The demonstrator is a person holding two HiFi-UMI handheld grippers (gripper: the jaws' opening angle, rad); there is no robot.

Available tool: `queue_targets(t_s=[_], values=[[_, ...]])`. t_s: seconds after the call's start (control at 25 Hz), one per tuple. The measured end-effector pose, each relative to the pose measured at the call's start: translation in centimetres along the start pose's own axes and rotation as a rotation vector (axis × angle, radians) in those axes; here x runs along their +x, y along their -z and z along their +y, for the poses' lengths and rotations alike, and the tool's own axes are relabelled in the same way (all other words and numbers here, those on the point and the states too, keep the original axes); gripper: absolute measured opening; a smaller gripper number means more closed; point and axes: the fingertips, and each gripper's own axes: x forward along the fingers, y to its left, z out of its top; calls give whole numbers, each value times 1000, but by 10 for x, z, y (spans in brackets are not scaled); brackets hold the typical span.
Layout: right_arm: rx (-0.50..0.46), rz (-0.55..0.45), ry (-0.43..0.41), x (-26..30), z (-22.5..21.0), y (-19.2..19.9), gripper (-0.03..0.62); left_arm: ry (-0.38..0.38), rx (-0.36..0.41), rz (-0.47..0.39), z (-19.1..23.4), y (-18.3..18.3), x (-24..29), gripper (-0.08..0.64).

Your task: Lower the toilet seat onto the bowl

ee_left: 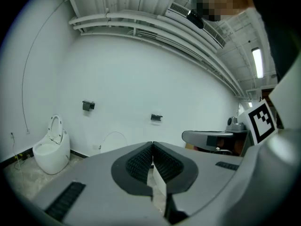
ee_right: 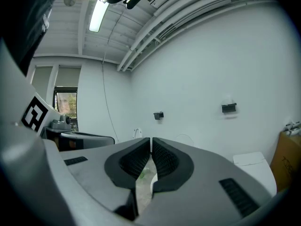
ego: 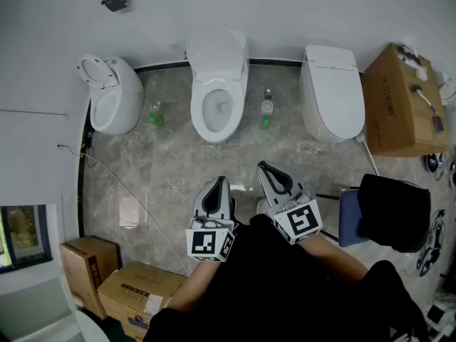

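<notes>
Read left gripper [ego: 216,193] and right gripper [ego: 271,173] as shut pad to pad, holding nothing. Locate both side by side above the grey floor [ego: 164,169], well apart from three toilets along the wall. Take the middle toilet [ego: 218,109], straight ahead with bowl exposed and seat [ego: 217,52] apparently tipped back, as the likely target; note the left toilet [ego: 110,98], also open. Judge the step as approach, with nothing contacted. Next: close in, catch the seat's edge, and ease it down slowly.
</notes>
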Motion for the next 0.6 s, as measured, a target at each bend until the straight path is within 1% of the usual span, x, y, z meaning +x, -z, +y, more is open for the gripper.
queue_targets(t_s=[0.12, 0.2, 0.28, 0.4, 0.52, 0.6], values=[[7, 2, 28, -18, 4, 6, 38, -41, 25, 16, -3, 7, -12, 15], [-5, 3, 39, -27, 11, 7, 38, -43, 21, 7, -4, 7, -20, 15], [-24, 2, 48, -33, 18, 5, 38, -26, 19, -8, -7, 5, -26, 15], [-43, -15, 61, -37, 29, -3, 34, 16, 37, -19, -11, 2, -34, 15], [-39, -14, 79, -38, 41, -5, 34, 75, 40, -14, -9, -1, -42, 15], [-37, -7, 86, -39, 51, -6, 34, 100, 34, -16, -7, -3, -53, 15]])
